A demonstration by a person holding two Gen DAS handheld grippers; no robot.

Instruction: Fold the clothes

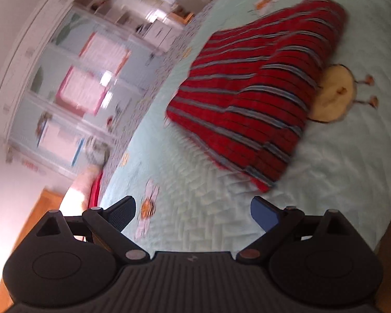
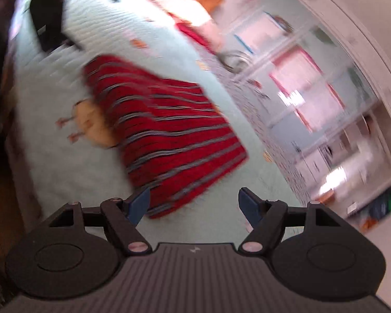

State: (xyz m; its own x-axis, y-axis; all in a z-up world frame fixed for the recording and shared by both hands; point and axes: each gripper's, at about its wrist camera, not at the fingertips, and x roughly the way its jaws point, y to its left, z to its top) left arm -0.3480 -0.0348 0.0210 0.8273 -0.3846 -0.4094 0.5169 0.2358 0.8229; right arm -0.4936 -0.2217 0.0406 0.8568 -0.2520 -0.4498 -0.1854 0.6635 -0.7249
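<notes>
Garment (image 1: 250, 99): red striped, folded, lying on the bed (image 1: 338, 156); partly covers a yellow motif (image 1: 333, 94)
Left claw (image 1: 193, 215): jaws apart, empty, short of the garment
Right claw (image 2: 194, 206): jaws apart, empty, at the garment's near edge

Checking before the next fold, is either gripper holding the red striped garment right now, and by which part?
Nothing is held. The left gripper and right gripper both have open, empty jaws, and the red striped garment lies on the quilt.

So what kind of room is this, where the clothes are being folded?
Most likely a child's bedroom. A red striped garment lies on a bed with a pale quilted bedspread stitched with cartoon figures, and white cupboards with pastel panels line the wall beside it.
</notes>
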